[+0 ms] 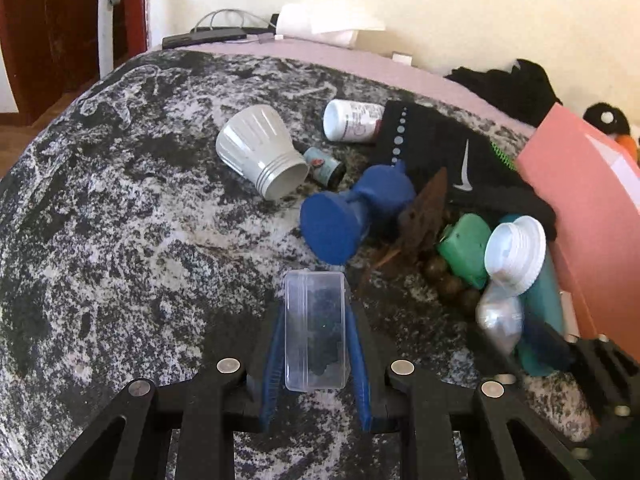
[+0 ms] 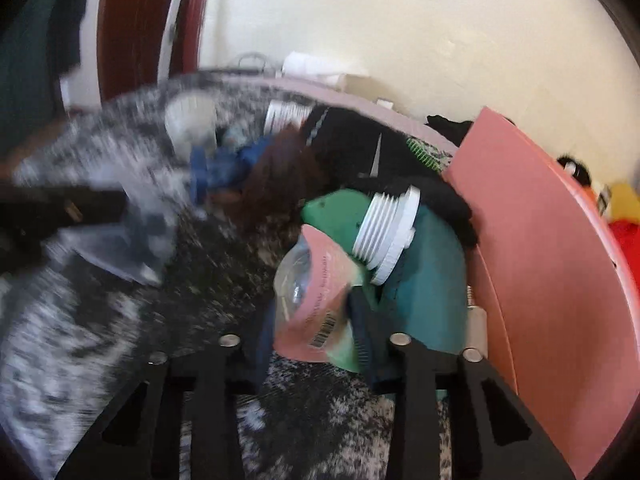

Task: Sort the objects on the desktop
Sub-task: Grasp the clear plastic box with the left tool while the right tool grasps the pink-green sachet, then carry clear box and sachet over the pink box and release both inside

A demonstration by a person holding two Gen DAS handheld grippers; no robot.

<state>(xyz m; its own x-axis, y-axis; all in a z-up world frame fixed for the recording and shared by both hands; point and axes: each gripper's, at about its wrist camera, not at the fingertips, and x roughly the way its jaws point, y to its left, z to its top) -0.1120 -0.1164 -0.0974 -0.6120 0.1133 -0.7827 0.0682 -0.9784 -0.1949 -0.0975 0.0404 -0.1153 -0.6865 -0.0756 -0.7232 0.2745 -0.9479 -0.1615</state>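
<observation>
My left gripper [image 1: 315, 312] is shut on a clear plastic box [image 1: 315, 332], held over the speckled black-and-white table cover [image 1: 120, 240]. My right gripper [image 2: 316, 312] is shut on a pink and clear plastic packet [image 2: 316, 300] with a barcode, close to the pile at the right; the packet also shows in the left wrist view [image 1: 500, 316]. In the pile lie a blue dumbbell [image 1: 352, 208], a white ribbed cup [image 1: 260, 152] on its side, a white bottle [image 1: 352, 120], a small teal bottle [image 1: 324, 166], a green object [image 1: 468, 248] and a white threaded cap [image 1: 516, 252].
A pink box [image 1: 592, 208] stands at the right edge, also in the right wrist view [image 2: 540, 260]. A black sock with a white swoosh [image 1: 452, 160] drapes over the pile. Brown beads [image 1: 452, 284] and a brown piece [image 1: 428, 208] lie beside the dumbbell. A cream wall is behind.
</observation>
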